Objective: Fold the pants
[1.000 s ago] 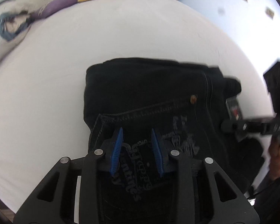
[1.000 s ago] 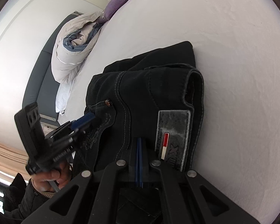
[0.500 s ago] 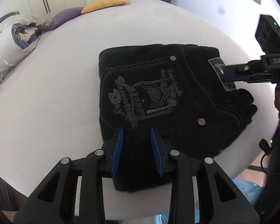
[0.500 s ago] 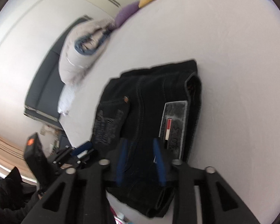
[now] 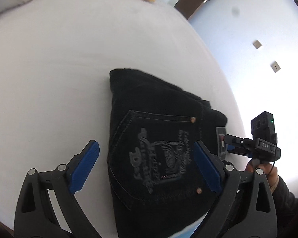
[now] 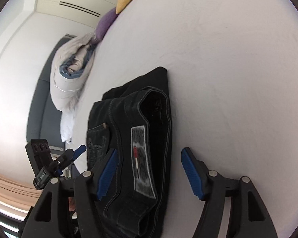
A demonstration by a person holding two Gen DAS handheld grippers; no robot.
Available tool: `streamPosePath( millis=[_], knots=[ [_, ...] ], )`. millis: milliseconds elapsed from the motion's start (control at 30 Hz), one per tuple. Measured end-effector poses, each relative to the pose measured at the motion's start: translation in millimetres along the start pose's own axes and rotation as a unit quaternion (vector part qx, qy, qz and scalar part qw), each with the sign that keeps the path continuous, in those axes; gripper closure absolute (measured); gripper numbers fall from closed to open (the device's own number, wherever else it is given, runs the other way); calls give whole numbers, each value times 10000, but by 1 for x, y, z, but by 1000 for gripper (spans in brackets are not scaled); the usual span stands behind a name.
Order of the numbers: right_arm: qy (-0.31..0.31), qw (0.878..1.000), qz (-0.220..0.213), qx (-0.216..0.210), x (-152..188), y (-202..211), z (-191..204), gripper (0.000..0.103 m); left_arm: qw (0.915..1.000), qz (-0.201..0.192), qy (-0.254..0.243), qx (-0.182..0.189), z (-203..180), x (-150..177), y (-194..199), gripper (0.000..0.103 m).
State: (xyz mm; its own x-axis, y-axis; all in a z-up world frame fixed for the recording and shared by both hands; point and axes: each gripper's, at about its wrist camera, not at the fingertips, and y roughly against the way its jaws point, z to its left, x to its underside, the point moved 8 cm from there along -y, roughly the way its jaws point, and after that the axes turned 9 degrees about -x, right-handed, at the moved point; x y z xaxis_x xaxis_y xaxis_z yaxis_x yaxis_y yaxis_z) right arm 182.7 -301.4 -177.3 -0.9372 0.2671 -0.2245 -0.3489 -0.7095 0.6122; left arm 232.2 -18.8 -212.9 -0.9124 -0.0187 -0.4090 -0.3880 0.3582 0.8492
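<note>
**Both grippers released, pants folded on bed**

Since a second ago both my grippers have backed off the black denim pants [image 5: 161,158]. Left gripper [image 5: 147,166]: jaws just been opening, now spread wide, nothing gripped. Right gripper [image 6: 149,172]: jaws also just been opening, hovering over the waistband patch, pads clear of cloth. Pants lie as a compact folded stack near the white bed's [image 5: 59,79] edge. Folding looks finished; next move, if any, is only squaring the edges.
</note>
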Motion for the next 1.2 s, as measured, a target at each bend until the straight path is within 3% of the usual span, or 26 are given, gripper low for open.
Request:
streamPosePath(
  millis=[133,200,267,300,333,367,633,933,1200],
  knots=[
    [26,9999,129,70,-6,-16,5,34,9990,449,36,57,0,5,-25,8],
    [95,9997,174,139,-8,-23,8,33,9976,669,-37,-150,0,13,-43,9],
    [257,9991,227,234,-9,-29,12,36,9973,604,-222,-357,-3,16,-47,10],
    [329,9987,239,309,-9,-30,12,40,9971,564,-287,-412,-6,15,-47,19],
    [433,9976,263,470,-8,-31,12,51,9973,547,-288,-401,-9,14,-47,34],
    [500,9965,282,609,-8,-31,10,59,9974,543,-254,-399,-11,12,-46,36],
    [1344,9785,332,1531,-4,-31,26,71,9944,471,-367,-873,-21,6,-46,61],
    [1834,9638,243,1921,0,-19,43,80,9892,305,-707,-1248,-42,4,-32,80],
    [2174,9575,80,1895,-3,0,71,84,9893,59,-755,-1243,-56,-13,-8,82]
  ],
)
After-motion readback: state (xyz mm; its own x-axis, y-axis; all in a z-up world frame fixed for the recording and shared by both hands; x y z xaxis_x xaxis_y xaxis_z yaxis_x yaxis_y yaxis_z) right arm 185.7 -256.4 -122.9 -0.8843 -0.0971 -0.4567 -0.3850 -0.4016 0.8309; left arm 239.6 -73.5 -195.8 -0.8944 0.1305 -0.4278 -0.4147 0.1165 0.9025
